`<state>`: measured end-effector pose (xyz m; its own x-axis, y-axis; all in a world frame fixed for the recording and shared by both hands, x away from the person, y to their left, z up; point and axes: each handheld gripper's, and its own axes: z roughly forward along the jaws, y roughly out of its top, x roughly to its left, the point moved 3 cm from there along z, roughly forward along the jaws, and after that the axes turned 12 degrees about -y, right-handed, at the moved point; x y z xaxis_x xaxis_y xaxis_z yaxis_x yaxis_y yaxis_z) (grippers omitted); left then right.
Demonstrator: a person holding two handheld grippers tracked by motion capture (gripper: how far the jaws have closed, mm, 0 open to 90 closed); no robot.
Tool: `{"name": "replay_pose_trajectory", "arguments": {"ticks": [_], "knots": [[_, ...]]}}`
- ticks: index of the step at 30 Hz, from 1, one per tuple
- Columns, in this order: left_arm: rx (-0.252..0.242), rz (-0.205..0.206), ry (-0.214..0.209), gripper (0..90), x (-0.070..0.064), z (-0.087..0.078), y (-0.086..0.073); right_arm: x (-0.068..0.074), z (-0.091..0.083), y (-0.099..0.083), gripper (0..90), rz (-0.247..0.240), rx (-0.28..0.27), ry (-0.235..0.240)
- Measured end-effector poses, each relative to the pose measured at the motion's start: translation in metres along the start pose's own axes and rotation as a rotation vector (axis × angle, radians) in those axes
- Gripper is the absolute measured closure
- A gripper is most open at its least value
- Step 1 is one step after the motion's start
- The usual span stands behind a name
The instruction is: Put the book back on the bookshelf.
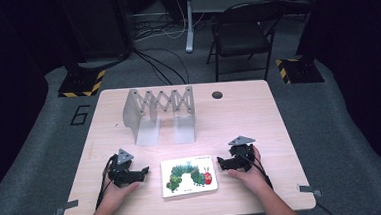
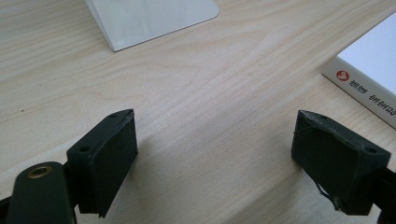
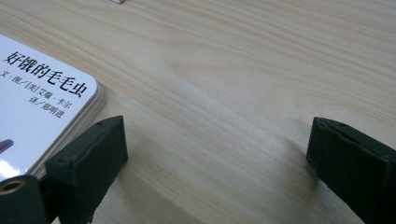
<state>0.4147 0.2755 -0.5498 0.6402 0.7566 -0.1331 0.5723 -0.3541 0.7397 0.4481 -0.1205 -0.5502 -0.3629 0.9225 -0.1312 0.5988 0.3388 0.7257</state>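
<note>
A white board book with a green caterpillar on its cover lies flat near the table's front edge. My left gripper rests on the table just left of the book, open, its jaws wide apart over bare wood; the book's spine shows at the right. My right gripper sits just right of the book, open, with the book's rounded corner beside its left jaw. Nothing is between either pair of jaws.
A grey expandable book stand with two upright plates stands at the table's back middle; one base plate shows ahead of my left gripper. A round cable hole sits at the back. A folding chair stands beyond the table.
</note>
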Motion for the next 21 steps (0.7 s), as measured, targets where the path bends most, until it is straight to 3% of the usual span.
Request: {"name": "replay_pose_trajectory", "arguments": {"ticks": [7, 8, 18, 21], "knots": [[0.003, 0.001, 0.003, 14.5, 0.000, -0.001, 0.000, -0.002, 0.000, -0.001, 5.7, -0.027, -0.010, 0.005], [-0.014, -0.007, 0.014, 14.8, 0.000, 0.001, 0.000, -0.001, -0.003, -0.001, 8.9, 0.010, 0.010, 0.002], [0.006, -0.045, 0.047, 21.3, 0.001, -0.001, 0.003, -0.003, -0.012, 0.001, 25.6, -0.001, 0.052, -0.007], [0.009, -0.066, 0.034, 25.2, -0.001, -0.004, 0.003, -0.003, -0.014, 0.002, 32.1, -0.012, 0.069, -0.006]]}}
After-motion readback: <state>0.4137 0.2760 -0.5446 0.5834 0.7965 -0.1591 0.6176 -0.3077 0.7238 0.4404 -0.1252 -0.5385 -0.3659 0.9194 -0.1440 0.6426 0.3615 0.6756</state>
